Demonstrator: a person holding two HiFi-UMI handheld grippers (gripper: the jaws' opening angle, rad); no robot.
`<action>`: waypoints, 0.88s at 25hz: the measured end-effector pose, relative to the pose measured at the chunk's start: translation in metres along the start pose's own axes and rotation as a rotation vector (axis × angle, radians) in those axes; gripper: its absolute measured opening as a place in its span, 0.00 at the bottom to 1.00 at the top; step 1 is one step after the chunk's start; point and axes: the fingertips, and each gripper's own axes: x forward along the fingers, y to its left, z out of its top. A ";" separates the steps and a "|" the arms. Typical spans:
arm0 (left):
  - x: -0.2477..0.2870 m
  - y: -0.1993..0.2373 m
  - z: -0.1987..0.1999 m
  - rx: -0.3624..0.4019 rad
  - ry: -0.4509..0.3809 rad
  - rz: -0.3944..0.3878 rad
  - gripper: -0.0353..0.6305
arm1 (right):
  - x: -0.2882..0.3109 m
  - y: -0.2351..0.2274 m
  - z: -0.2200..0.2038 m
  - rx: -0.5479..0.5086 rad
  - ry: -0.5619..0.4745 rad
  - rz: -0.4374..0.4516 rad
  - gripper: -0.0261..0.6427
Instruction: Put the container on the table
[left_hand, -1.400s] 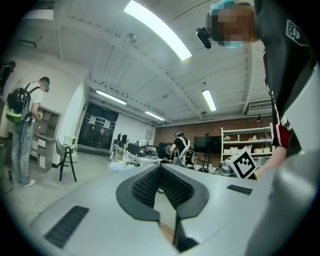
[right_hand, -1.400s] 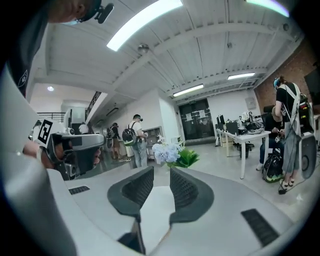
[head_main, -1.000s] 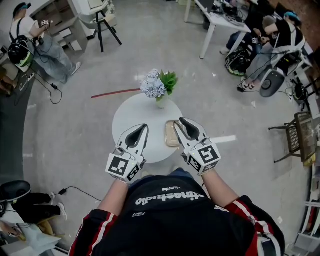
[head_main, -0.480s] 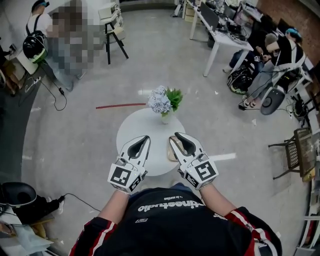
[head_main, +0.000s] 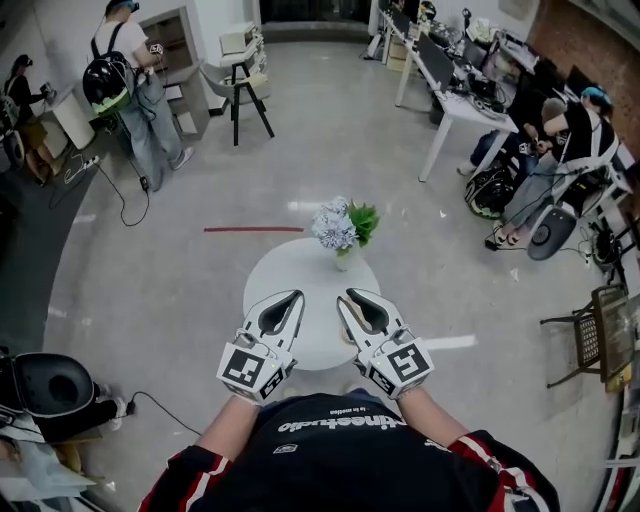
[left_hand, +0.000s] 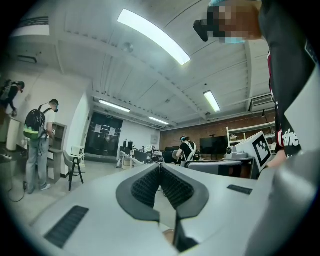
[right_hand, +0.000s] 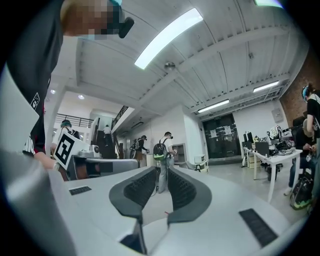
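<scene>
The round white table (head_main: 300, 275) stands straight ahead of me in the head view. The tan container lies on its right side, almost wholly hidden under my right gripper (head_main: 350, 294); only a thin edge (head_main: 343, 328) shows. Both grippers hover side by side above the table's near half, pointing level. My left gripper (head_main: 296, 294) has its tips (left_hand: 160, 166) together on nothing. In the right gripper view the right gripper (right_hand: 161, 170) has a narrow gap; its jaws are closing and nothing is between them.
A vase of blue-white flowers (head_main: 343, 228) stands at the table's far edge. A red line (head_main: 245, 229) marks the floor beyond. People sit at desks (head_main: 470, 105) at the right, a person with a backpack (head_main: 125, 85) stands far left, and a stool (head_main: 245, 85) is near them.
Both grippers have risen and drawn back toward me. The right gripper now covers the container, which stays on the table, and its jaws have narrowed.
</scene>
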 end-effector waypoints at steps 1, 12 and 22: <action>-0.002 0.002 0.001 -0.001 -0.001 0.004 0.09 | 0.002 0.002 0.002 0.002 -0.001 0.006 0.17; -0.009 0.014 0.002 -0.026 -0.001 0.040 0.09 | 0.015 0.007 -0.004 -0.014 0.014 0.032 0.13; -0.009 0.010 0.000 -0.035 -0.001 0.027 0.09 | 0.014 0.010 -0.001 -0.014 0.010 0.035 0.11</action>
